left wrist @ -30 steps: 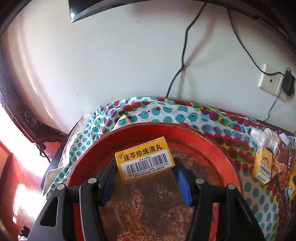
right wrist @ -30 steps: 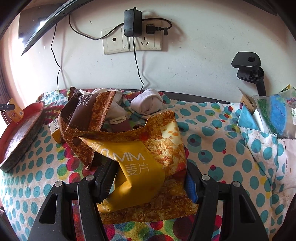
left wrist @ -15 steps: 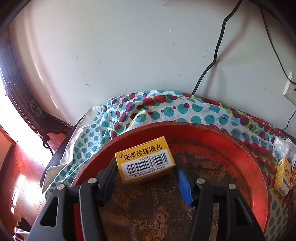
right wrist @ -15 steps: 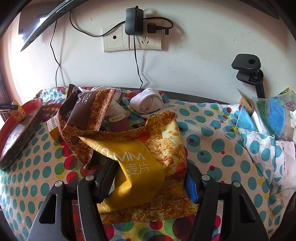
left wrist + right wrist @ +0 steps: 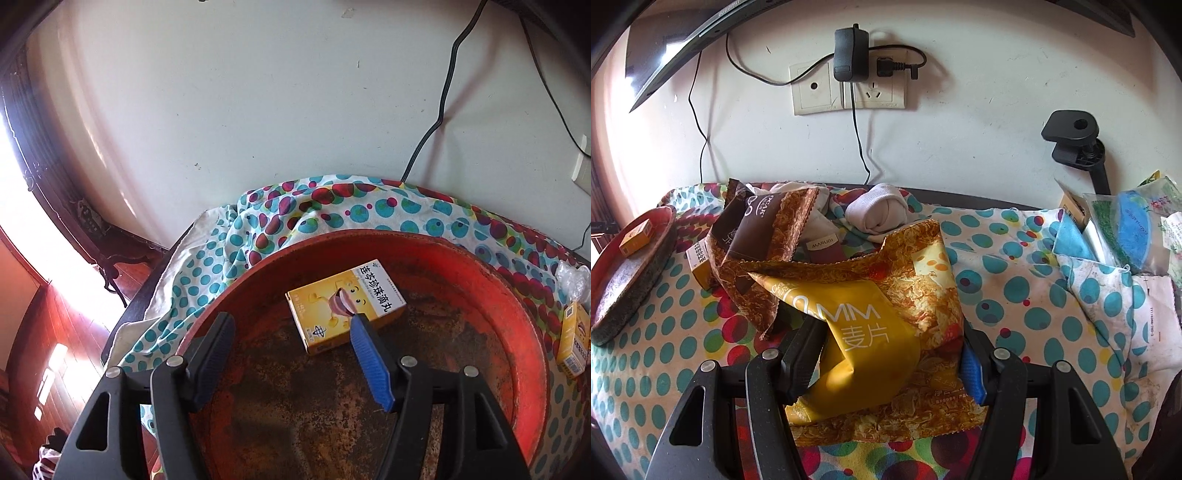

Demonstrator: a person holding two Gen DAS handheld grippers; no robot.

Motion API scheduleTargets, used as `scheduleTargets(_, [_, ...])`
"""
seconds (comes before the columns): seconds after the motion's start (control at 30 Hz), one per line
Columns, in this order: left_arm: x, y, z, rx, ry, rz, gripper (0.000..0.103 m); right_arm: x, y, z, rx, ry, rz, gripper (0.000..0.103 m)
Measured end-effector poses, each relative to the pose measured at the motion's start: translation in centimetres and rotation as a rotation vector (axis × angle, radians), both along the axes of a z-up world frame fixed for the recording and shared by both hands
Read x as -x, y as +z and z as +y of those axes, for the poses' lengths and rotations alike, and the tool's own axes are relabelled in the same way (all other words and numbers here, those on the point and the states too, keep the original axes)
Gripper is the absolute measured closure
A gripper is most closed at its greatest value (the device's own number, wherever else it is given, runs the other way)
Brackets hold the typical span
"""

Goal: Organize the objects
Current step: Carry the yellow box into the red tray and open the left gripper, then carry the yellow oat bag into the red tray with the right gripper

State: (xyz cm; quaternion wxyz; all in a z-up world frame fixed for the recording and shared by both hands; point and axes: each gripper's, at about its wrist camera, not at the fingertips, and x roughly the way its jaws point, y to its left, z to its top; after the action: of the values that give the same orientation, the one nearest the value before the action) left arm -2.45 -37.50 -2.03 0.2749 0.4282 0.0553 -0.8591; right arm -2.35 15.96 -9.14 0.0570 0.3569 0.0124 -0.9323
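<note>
Left wrist view: left gripper [image 5: 291,323] hanging over the red tray [image 5: 517,291], fingers [image 5: 369,365] spread wide with nothing between them; yellow medicine box [image 5: 345,304] lying flat on the tray's worn floor toward the far rim, just beyond the blue fingertip and free of both pads. Second yellow box [image 5: 572,341] outside the tray at its right rim, on the polka-dot cloth [image 5: 369,212] covering the counter. Black cable [image 5: 443,96] running down the white wall behind. Right wrist view: right gripper [image 5: 890,347] low over the near middle of the cloth, fingers [image 5: 803,354] bracketing the yellow cereal bag [image 5: 868,332]; firmly pinched or only straddled, cannot tell. Seen only here: brown snack packet [image 5: 764,229] leaning behind the bag, rolled white sock [image 5: 877,212] near the counter's back edge, wall socket [image 5: 849,86] with charger, black clamp stand [image 5: 1078,144] and plastic packets [image 5: 1126,229] at the right edge. Also here, far left: red tray [image 5: 646,266] edge-on with the medicine box [image 5: 636,232] inside.
</note>
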Motion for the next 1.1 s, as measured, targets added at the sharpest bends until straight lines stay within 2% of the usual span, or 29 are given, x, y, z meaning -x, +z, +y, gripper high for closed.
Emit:
scheduleTargets(0.13, [-1.6, 0.4, 1.0, -0.045, -0.010, 0.024, 0.036, -0.7, 2.0, -0.3, 0.014, 0.015, 0.033, 0.041])
scheduleTargets(0.27, [-3.5, 0.7, 3.4, -0.079, -0.044, 0.057, 0.036, -1.3, 4.9, -2.5, 0.002, 0.087, 0.089, 0.041])
scheduleTargets(0.43, [-4.9, 0.6, 7.2, -0.089, -0.104, 0.068, 0.036, -1.1, 7.4, -8.0, 0.006, 0.233, 0.123, 0.041])
scheduleTargets(0.57, [-6.4, 0.9, 9.9, -0.064, -0.146, 0.076, 0.036, 0.1, 8.3, -13.9, 0.036, 0.379, 0.105, 0.041])
scheduleTargets(0.7, [-8.4, 1.0, 12.1, -0.015, -0.163, 0.081, 0.036, 1.6, 8.6, -20.3, 0.059, 0.502, 0.077, 0.041])
scheduleTargets(0.8, [-10.2, 0.9, 12.9, -0.011, -0.157, 0.081, 0.036, 3.5, 8.4, -25.3, 0.060, 0.587, 0.034, 0.041])
scheduleTargets(0.93, [-12.0, 0.6, 13.1, -0.030, -0.148, 0.073, 0.036, 5.6, 7.1, -31.8, 0.027, 0.678, -0.029, 0.041])
scheduleTargets(1.1, [-13.5, 0.5, 12.2, -0.014, -0.110, 0.061, 0.036, 7.1, 4.8, -37.2, -0.025, 0.739, -0.111, 0.041])
